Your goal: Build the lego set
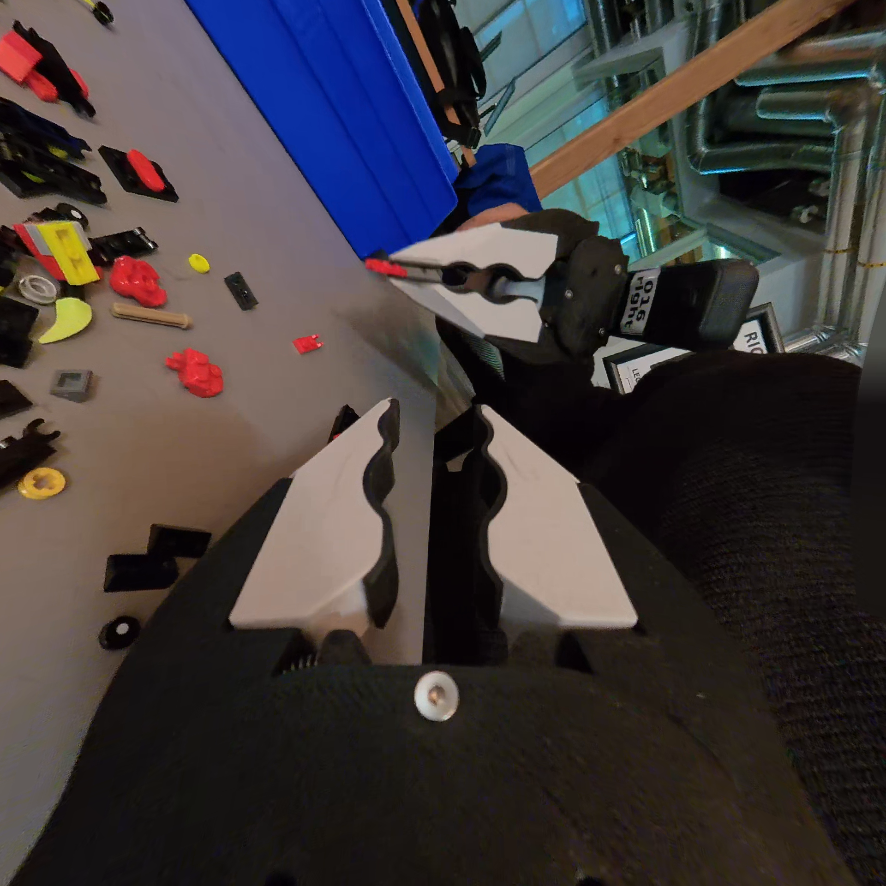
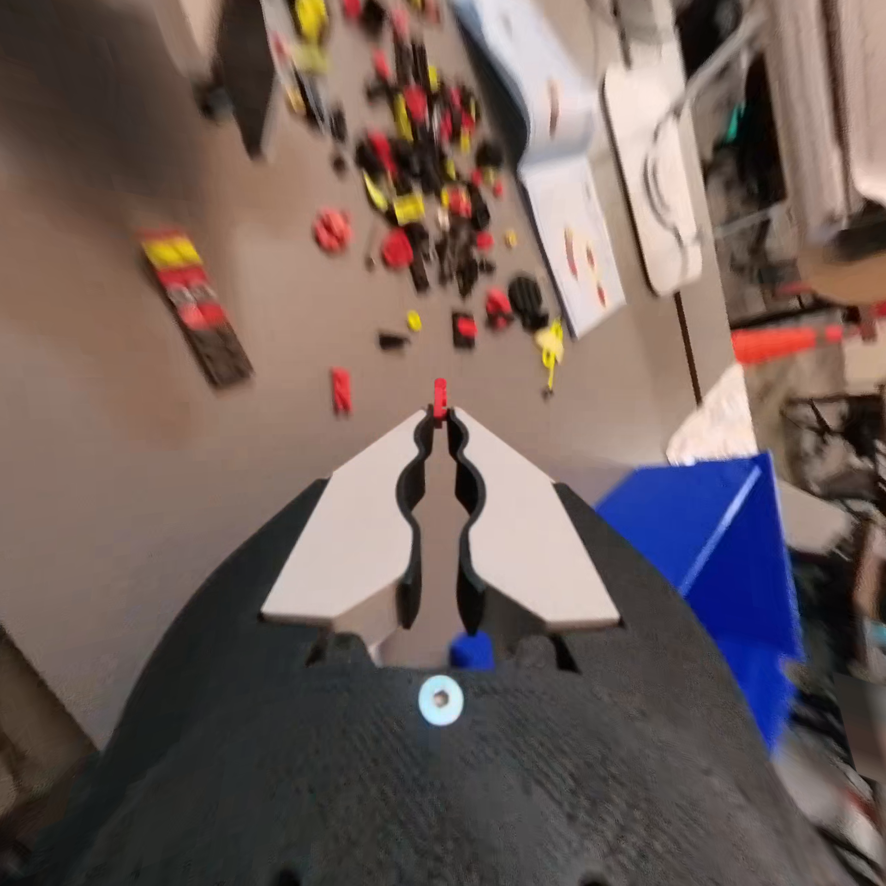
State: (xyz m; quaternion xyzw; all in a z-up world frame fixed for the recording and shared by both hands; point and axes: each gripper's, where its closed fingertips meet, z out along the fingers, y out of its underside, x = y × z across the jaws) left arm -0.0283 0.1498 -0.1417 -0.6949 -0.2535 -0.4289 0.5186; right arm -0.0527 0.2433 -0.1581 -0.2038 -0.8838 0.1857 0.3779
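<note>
My left gripper (image 1: pixel 437 410) is open over the near edge of the grey table (image 1: pixel 230 455), with nothing between its pads. A small black piece with a red spot (image 1: pixel 343 422) lies just behind its left finger. My right gripper (image 2: pixel 439 413) is shut on a small red lego piece (image 2: pixel 439 395), which sticks out past the fingertips above the table. The left wrist view shows this too: the right gripper (image 1: pixel 400 271) holds the red piece (image 1: pixel 383 267) off to the upper right. Loose red, black and yellow pieces (image 2: pixel 422 201) lie farther along the table.
A blue bin (image 1: pixel 345 105) stands beside the table and also shows in the right wrist view (image 2: pixel 719 542). An open instruction booklet (image 2: pixel 575 230) lies right of the pile. A long black, red and yellow assembly (image 2: pixel 192 297) lies at left. A small red plate (image 1: pixel 307 343) lies alone.
</note>
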